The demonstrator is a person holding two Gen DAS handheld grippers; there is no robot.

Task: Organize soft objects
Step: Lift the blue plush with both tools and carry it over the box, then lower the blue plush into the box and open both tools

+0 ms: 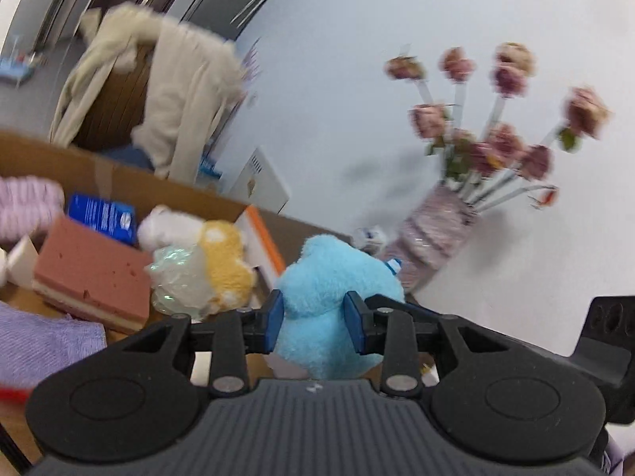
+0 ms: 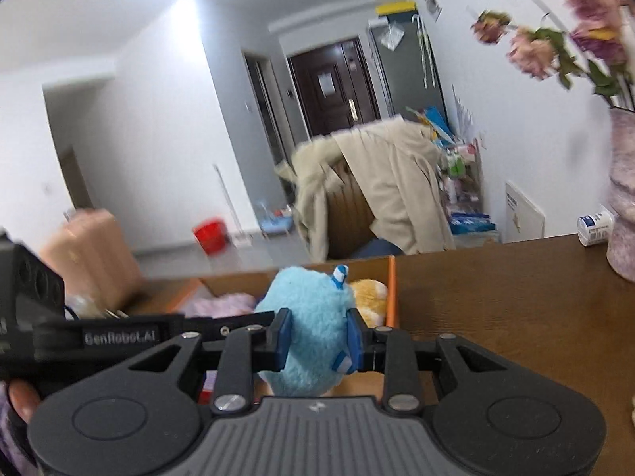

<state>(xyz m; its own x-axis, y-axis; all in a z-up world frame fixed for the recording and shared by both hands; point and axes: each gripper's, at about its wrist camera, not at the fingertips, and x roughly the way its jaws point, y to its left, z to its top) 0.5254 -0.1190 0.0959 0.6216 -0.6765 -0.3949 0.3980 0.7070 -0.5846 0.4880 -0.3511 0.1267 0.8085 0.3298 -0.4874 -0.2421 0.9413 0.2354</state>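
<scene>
My surface (image 2: 516,317) is dark brown wood, bare over most of its right side in the right wrist view. On it, at the left, sits an open cardboard box (image 2: 391,297) with an orange edge along its right wall; the same box (image 1: 131,182) fills the left of the left wrist view. Toward the back right stands a pinkish, ribbed vase (image 1: 432,234) holding faded pink flowers (image 1: 508,79). Just beside the vase, a small white bottle with a blue label (image 2: 594,225) lies on its side near the back edge of the surface.
</scene>
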